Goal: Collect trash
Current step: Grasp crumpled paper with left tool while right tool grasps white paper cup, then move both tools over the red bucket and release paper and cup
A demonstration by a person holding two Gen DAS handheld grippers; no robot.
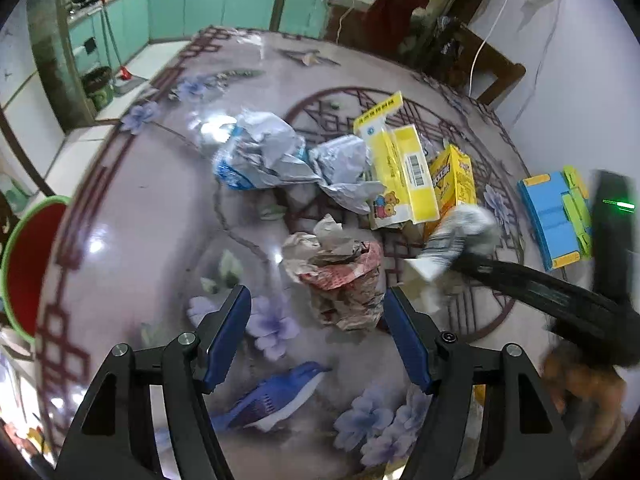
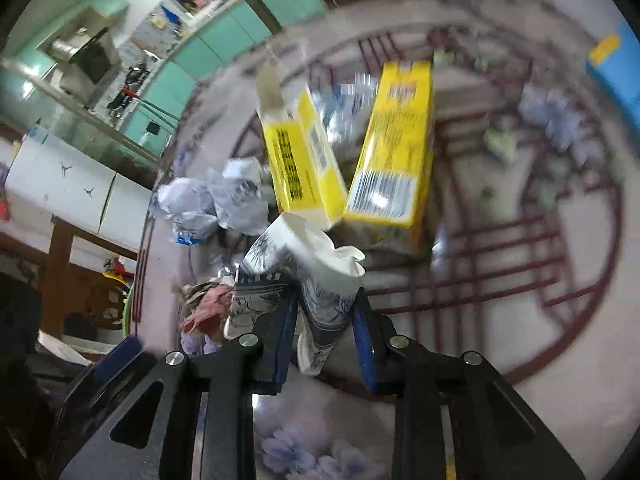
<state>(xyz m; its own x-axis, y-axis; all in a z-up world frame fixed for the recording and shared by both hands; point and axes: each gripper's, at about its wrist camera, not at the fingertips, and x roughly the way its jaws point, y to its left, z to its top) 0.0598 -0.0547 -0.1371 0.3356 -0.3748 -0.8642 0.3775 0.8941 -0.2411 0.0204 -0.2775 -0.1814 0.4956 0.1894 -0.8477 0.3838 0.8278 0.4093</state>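
Clamping crushed paper cup point(image 2: 304, 276), right hand-held gripper point(image 2: 324, 320)

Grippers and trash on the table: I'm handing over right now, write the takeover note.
Right gripper: shut on the crushed paper cup, lifted off the pile.
Left gripper: open, empty, hovering at the red-and-white crumpled wrapper.
Still on the table: that wrapper, grey crumpled plastic bags, two yellow cartons, a blue box at the far right.
Red bin with green rim sits off the table's left edge.
Left to do: drop the cup in, then collect the rest.
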